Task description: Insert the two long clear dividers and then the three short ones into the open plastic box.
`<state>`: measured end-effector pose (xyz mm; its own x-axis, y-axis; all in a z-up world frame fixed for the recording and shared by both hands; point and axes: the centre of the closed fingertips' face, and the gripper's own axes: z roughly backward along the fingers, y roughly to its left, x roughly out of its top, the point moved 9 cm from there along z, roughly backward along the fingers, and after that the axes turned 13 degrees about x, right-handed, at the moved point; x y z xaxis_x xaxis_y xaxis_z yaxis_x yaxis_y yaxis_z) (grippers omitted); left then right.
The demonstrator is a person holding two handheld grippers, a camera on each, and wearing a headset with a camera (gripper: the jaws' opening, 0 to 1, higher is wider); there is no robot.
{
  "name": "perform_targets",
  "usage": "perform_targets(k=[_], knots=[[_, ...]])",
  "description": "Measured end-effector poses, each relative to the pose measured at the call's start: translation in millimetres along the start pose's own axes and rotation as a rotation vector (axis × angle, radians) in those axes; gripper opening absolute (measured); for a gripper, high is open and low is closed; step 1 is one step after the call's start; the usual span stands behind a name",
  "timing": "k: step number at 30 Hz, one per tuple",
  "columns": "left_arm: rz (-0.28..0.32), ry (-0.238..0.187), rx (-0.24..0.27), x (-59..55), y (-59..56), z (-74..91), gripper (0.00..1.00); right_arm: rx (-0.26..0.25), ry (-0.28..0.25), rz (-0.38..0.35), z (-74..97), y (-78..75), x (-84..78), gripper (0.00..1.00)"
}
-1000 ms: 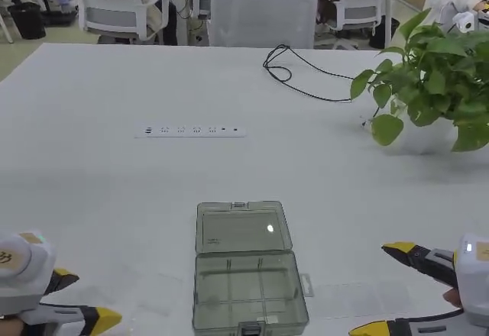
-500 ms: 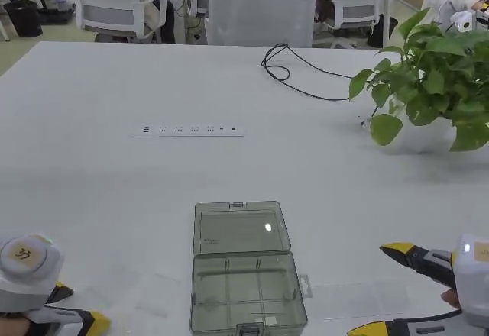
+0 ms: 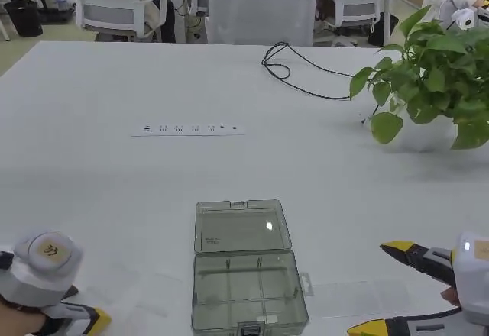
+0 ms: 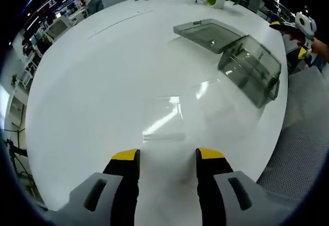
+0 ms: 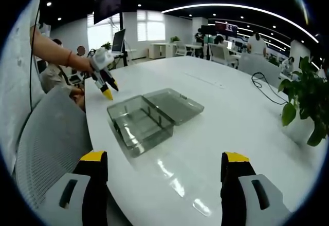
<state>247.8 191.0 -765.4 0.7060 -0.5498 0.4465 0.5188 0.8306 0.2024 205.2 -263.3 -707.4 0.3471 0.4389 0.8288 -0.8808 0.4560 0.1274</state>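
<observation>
While the box (image 3: 249, 289) sits open at the near edge of the table (image 3: 114, 191), its lid (image 3: 242, 227) lies flat, pointing away from the person. A clear divider (image 4: 163, 119), hard to see, lies just before the left gripper (image 4: 167, 155), whose jaws are spread. The right gripper (image 5: 164, 157) gapes wider.

The box (image 3: 243, 229) in front of me is clear, smoky plastic. My desk (image 3: 114, 183) is white, smooth and shiny.

One box (image 3: 243, 227), two grippers (image 4: 167, 155) (image 5: 164, 156), one plant (image 3: 432, 84), one cable (image 3: 265, 63), one power strip (image 3: 189, 129).
</observation>
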Motion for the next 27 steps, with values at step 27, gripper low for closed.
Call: perform_targets(k=[27], knots=[[0.034, 0.07, 0.016, 2.5, 3.5, -1.5, 0.32, -0.005, -0.004, 0.001, 0.9, 1.7, 0.6, 0.92]])
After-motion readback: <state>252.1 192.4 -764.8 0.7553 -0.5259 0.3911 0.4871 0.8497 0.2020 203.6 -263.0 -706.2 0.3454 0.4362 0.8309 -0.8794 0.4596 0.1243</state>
